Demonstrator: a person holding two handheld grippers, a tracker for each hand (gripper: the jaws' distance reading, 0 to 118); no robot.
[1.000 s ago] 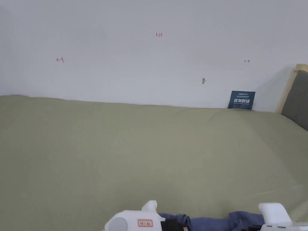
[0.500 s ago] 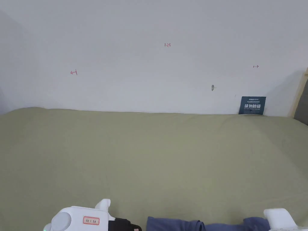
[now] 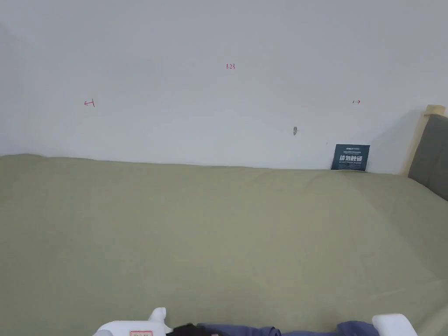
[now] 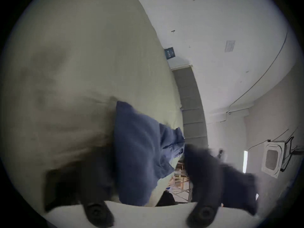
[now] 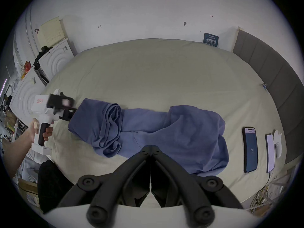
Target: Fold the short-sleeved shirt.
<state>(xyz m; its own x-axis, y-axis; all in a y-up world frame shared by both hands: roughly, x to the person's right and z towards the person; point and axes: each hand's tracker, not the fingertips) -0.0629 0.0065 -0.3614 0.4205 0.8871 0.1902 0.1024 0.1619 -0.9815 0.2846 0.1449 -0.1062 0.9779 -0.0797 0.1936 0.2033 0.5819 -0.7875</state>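
Note:
A blue short-sleeved shirt (image 5: 181,129) lies bunched across the near part of the olive bed (image 5: 156,70), and its top edge (image 3: 245,329) peeks in at the bottom of the head view. My left gripper (image 5: 70,112) is at the shirt's left end. Its jaws stand wide apart in the left gripper view, with blue cloth (image 4: 139,149) lying between them. My right gripper (image 5: 150,146) is shut at the middle of the shirt, where a crease runs up to its tips. Both white bodies, the left gripper (image 3: 131,329) and the right gripper (image 3: 391,323), sit at the bottom edge of the head view.
A phone (image 5: 250,149), a second flat device (image 5: 270,152) and a white object (image 5: 278,142) lie on the bed right of the shirt. A grey headboard (image 3: 431,153) bounds the right side. A dark card (image 3: 350,156) leans against the wall. White furniture (image 5: 54,58) stands to the left.
My left gripper let go near the shirt's middle, swung out to the left, and now sits at the shirt's left end. The shirt lies stretched wider. The head camera shifted.

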